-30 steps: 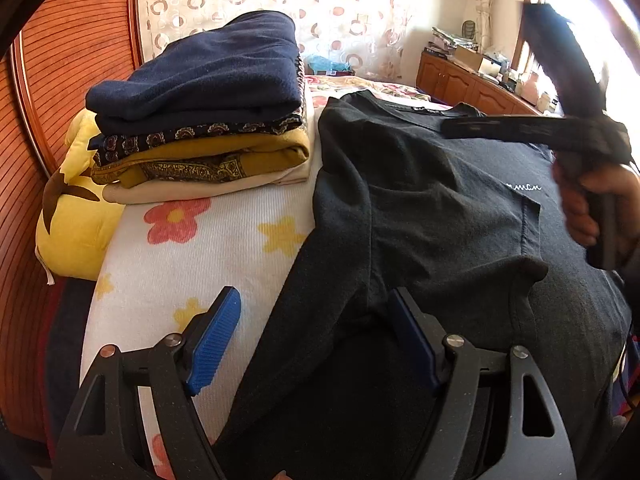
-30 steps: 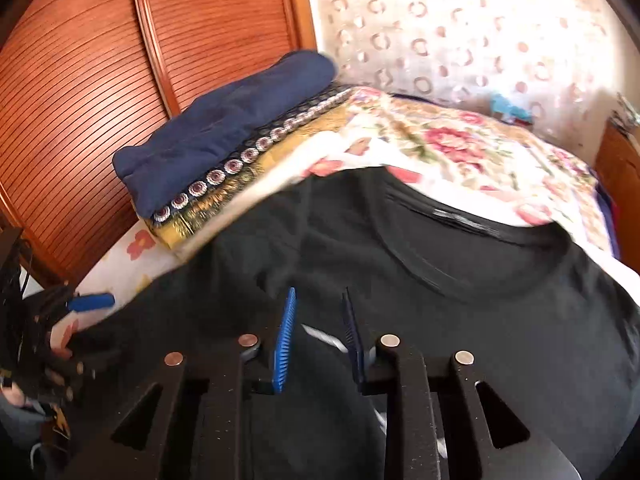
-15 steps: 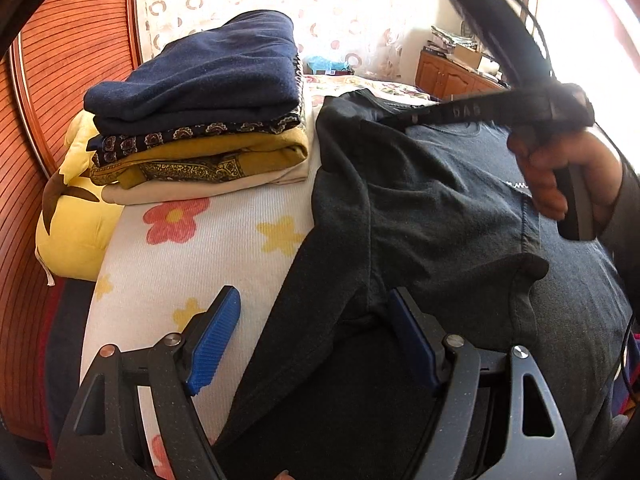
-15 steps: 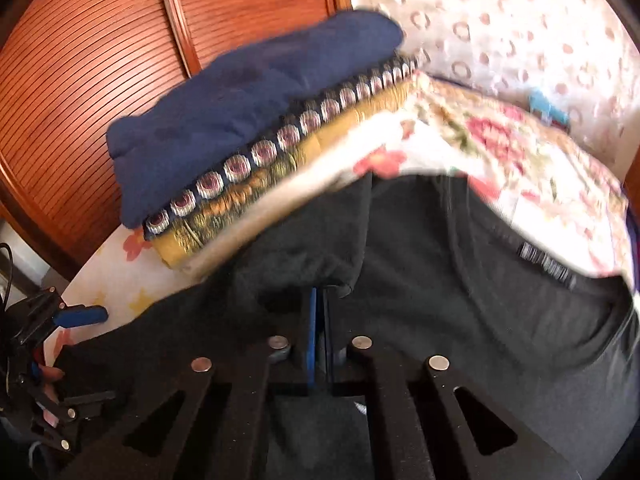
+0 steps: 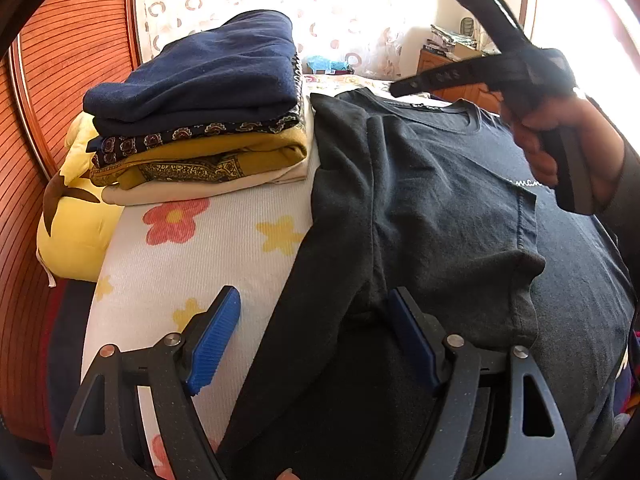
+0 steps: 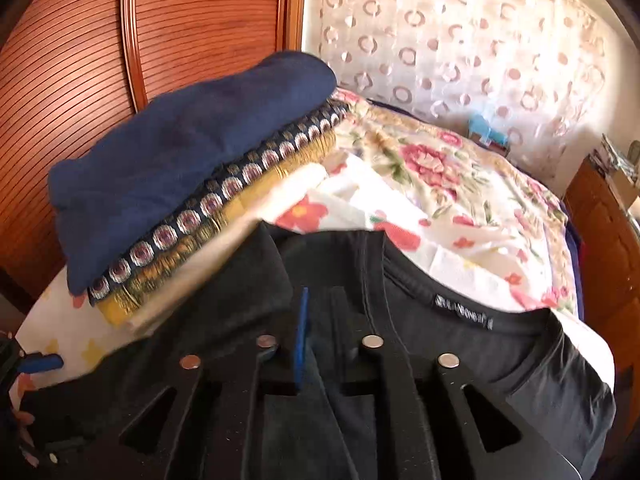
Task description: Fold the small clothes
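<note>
— Where's the black T-shirt [image 5: 436,184]?
— Spread on the flowered bedspread [image 5: 192,248], one sleeve folded inward, beside the stack of folded clothes [image 5: 200,112] at the headboard edge.
— Grippers?
— Left gripper [image 5: 312,340] gapes wide over the shirt's side. Right gripper [image 6: 320,340], just opening slightly, stands narrow above the collar, gripping nothing.

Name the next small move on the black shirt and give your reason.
Probably close the left gripper on the black shirt's side edge: its open jaws straddle the fabric, one sleeve is already folded in, and the right gripper has just been opening, fabric apparently let go.
</note>
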Tool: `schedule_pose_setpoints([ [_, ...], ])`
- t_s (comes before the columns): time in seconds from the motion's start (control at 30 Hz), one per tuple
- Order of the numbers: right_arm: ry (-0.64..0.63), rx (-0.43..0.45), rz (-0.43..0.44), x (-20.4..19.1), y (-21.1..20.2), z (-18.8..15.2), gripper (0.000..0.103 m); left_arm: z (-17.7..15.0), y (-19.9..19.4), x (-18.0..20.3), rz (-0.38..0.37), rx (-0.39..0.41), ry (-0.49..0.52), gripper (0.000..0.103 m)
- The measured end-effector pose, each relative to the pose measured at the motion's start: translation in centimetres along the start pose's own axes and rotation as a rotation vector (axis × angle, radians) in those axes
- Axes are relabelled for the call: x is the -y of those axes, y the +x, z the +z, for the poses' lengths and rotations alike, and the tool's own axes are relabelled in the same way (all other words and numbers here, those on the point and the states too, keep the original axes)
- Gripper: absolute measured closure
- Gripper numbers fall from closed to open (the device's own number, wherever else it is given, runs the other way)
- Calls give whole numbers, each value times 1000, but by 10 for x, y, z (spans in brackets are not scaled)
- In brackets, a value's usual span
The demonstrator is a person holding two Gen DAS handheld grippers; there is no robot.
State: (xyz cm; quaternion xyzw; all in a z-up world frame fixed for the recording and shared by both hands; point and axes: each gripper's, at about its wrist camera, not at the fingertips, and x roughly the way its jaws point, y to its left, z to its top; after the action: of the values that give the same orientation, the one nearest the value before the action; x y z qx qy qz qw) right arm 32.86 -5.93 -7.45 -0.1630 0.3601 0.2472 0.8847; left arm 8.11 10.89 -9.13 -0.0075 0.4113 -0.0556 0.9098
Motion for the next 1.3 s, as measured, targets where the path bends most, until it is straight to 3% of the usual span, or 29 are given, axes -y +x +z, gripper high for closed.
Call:
schedule_pose_setpoints([
  [0.23,25,-17,50,23,-26,-23,65,0,0,0,0,0,0,26],
  [0.67,126,-29,-26,79,-112,-123,62,0,0,0,0,-1,0,26],
  [0.8,185,-14,-74,96,-141,-154,52,0,0,0,0,-2,1,26],
  [0.87,195,3,-147,99,-154,-167,49,0,0,0,0,-3,2,26],
  [1.17,347,-17,-257,131,-202,-217,48,0,-2,-2,-9,-4,7,26],
  [1.3,396,-7,-264,138,-209,-222,48,1,-7,1,1,13,12,26],
])
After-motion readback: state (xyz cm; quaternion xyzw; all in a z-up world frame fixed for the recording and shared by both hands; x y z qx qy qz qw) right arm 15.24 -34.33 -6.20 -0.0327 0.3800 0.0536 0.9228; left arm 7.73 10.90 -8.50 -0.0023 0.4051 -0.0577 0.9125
